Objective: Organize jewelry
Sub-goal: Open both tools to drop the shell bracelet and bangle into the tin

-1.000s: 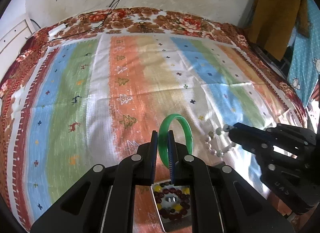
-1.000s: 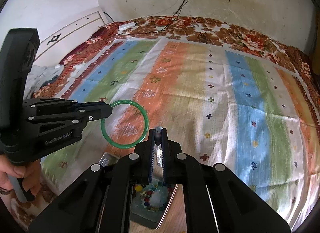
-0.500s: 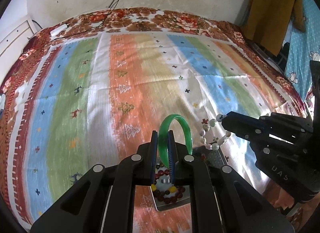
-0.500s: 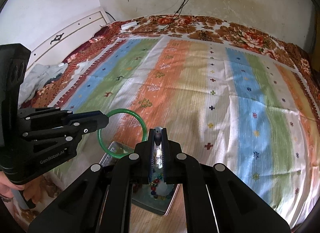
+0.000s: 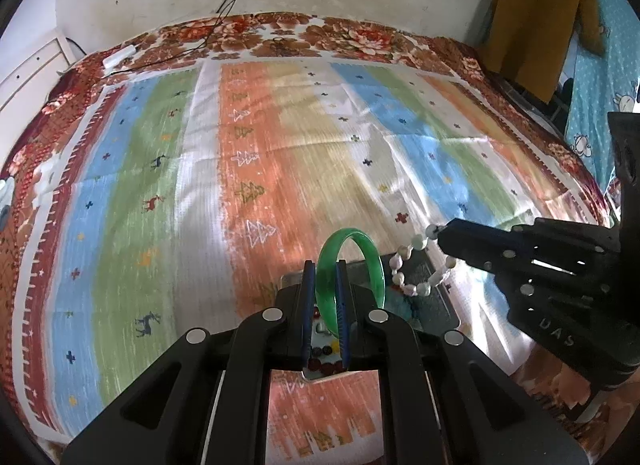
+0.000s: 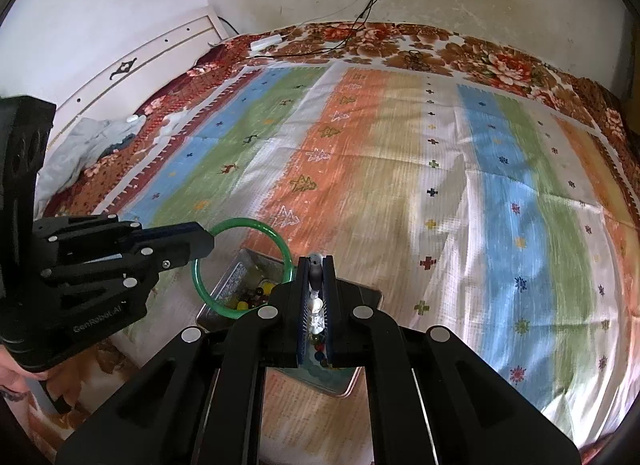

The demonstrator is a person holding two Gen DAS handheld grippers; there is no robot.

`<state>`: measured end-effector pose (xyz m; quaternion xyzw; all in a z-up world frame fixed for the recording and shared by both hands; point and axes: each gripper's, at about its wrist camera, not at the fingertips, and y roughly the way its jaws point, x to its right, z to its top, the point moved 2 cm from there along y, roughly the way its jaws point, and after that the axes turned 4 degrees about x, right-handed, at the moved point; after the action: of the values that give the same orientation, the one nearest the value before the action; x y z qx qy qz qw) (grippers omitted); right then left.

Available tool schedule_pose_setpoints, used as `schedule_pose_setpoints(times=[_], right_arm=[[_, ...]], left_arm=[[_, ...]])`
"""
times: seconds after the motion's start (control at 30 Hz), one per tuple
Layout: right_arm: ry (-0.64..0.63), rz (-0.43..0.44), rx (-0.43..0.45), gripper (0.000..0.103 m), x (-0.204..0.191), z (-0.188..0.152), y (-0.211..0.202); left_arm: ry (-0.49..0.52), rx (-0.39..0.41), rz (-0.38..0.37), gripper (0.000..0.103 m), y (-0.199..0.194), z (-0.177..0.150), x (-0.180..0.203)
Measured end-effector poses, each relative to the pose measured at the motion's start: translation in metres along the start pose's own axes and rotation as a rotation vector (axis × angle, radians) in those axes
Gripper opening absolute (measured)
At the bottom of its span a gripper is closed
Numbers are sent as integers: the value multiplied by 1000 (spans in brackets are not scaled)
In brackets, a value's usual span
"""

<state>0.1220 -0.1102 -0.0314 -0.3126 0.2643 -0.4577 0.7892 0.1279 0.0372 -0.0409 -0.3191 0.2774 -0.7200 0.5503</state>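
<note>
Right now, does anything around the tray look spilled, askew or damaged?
Nothing stands out. The green bangle is clamped in the left gripper, the pale bead bracelet hangs from the right gripper, and other beads lie inside the metal tray.

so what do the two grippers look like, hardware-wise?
Both match: matte black plastic linkage bodies with round silver pivot pins and blue ribbed pads lining the jaws. The left gripper carries white "GenRobot.AI" lettering on its side; the right gripper shows white "UAS". No cables visible. A bit of bare skin shows below the left one.
</note>
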Motion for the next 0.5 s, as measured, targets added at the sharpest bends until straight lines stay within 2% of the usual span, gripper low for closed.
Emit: schedule_pose_setpoints(times=[0.17,0.23,0.3,0.47,0.5], right_arm=[[9,22,-19,8,1,-7,0],[7,25,-25,9,1,-10,0],[12,21,-17,27,2,-12,-3],[19,9,15,42,6,-15,-13],[11,-1,18,45,6,-16,-14]], left_arm=[[0,-49,-24,11,8,-6,3],[2,-44,7,23,9,-7,2],[-10,-34,11,26,5,-7,-1],[-20,-6,14,38,-7,-14,-6],[-21,-2,11,44,-10,-17,-7]])
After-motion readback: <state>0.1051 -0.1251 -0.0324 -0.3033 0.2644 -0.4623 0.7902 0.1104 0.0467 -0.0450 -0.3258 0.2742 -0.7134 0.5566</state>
